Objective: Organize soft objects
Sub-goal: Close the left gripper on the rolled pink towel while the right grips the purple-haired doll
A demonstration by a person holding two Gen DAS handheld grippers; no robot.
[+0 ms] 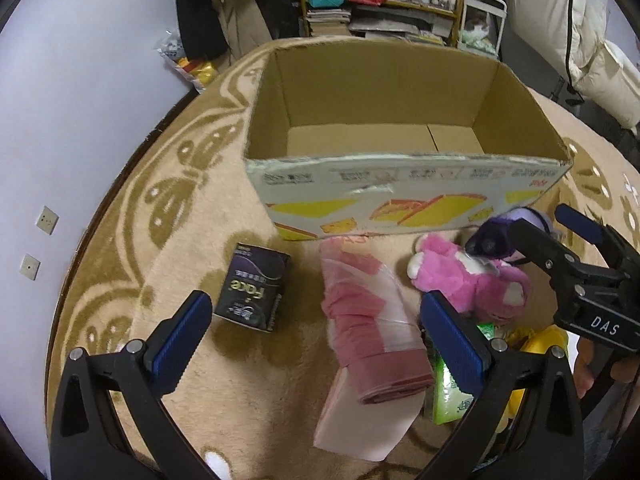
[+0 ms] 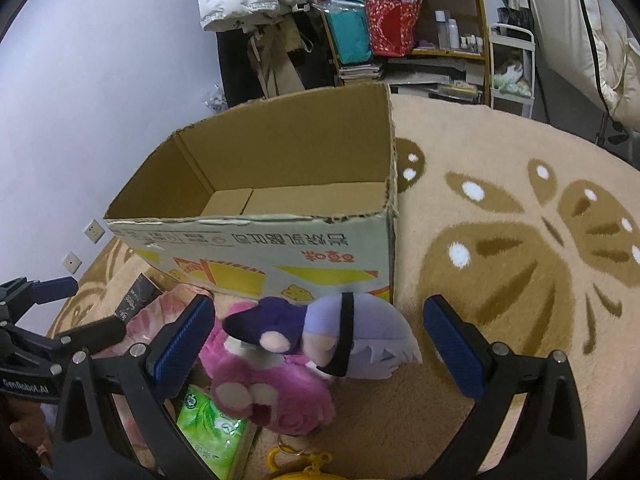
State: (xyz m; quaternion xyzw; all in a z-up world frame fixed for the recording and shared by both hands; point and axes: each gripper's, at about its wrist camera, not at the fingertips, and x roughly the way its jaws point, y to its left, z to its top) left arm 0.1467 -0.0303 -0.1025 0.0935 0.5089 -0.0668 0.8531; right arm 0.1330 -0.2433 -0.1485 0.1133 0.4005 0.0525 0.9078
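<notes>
An open empty cardboard box (image 1: pixel 400 184) (image 2: pixel 280 248) stands on the beige rug. In front of it lie a pink plush toy (image 1: pixel 472 280) (image 2: pixel 272 392), a purple plush doll (image 2: pixel 340 332) (image 1: pixel 504 232) resting on it, a pink plastic-wrapped pack (image 1: pixel 368 320), a green tissue pack (image 2: pixel 212 432) (image 1: pixel 452 392) and a yellow toy (image 1: pixel 540 344) (image 2: pixel 304 464). My left gripper (image 1: pixel 316 340) is open above the pink pack. My right gripper (image 2: pixel 320 344) is open around the purple doll, and it also shows in the left wrist view (image 1: pixel 548 224).
A black "Face" box (image 1: pixel 254 288) lies on the rug left of the pink pack. A wall with sockets (image 1: pixel 48 220) is on the left. Shelves (image 2: pixel 408 28) with bags and bottles, hanging clothes and a white rack stand behind the box.
</notes>
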